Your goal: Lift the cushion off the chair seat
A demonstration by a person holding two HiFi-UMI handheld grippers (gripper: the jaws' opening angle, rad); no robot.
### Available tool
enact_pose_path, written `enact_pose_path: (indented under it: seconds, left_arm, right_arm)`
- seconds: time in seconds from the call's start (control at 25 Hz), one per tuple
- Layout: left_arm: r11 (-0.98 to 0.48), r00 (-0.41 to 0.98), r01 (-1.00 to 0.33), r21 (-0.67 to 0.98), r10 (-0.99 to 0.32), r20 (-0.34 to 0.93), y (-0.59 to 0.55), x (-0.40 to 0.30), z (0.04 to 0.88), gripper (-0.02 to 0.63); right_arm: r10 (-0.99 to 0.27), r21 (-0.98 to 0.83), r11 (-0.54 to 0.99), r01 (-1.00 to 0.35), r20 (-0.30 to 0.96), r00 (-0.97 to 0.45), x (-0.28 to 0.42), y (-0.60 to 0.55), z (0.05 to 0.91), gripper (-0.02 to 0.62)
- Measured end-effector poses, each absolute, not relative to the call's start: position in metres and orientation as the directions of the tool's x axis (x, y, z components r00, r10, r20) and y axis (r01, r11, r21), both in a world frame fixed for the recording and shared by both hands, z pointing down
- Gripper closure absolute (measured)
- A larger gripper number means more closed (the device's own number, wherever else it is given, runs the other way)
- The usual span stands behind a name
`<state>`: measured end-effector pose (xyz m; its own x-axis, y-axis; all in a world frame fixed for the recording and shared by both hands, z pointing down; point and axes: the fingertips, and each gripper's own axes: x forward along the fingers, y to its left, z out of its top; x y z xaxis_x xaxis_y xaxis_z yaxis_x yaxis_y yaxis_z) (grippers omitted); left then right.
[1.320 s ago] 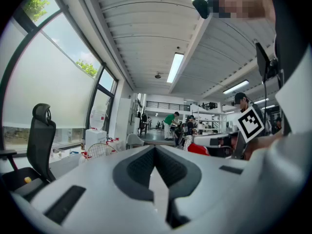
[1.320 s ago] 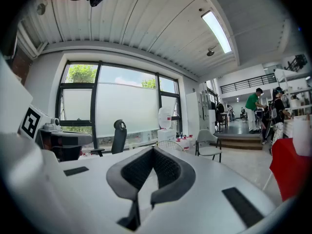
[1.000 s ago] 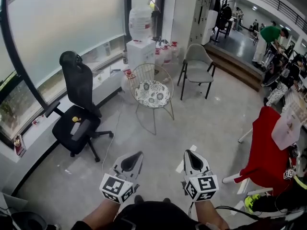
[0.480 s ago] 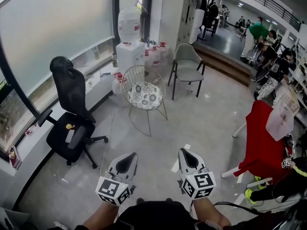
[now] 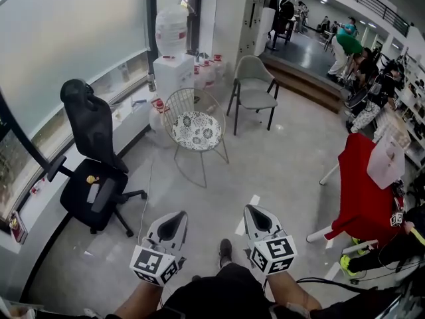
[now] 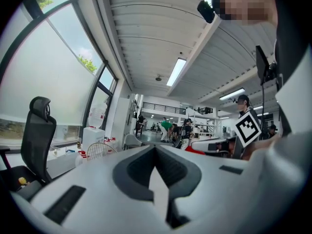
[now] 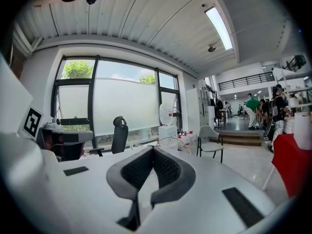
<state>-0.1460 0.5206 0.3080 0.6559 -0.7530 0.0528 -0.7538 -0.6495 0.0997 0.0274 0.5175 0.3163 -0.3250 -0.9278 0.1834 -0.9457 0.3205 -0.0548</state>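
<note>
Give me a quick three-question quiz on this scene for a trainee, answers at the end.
1. True or false: the patterned cushion lies on the seat of the wire chair.
2. In the head view, what stands left of that chair? A: black office chair. B: wooden stool. C: sofa.
3. Fill in: the jaws of the left gripper and the right gripper are both ____.
Key: 1 true; 2 A; 3 shut.

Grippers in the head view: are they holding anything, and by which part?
Nothing is held. The left gripper and right gripper both have jaws shut and empty; the cushion lies apart on the wire chair.
</note>
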Motion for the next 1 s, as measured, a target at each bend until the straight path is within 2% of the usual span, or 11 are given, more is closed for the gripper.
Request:
enact_pose_path:
  seconds: [0.56, 1.0]
  left_arm:
    - [-0.625, 0.625, -0.780, 0.037, -0.776, 0.082, 0.385, -0.119, 0.299, 0.598]
    - [-0.614, 0.611, -0.789, 0.030, -0.778, 0.145, 0.276, -0.076, 0.309, 0.598]
  right_arm:
    - [-0.925, -0.092, 0.345, -0.934, 0.137, -0.355, 0.048, 0.374, 0.307, 0.588]
    - [-0.902, -0.135, 0.364, -0.922, 0.195, -0.384, 0.084, 0.268, 0.328, 0.588]
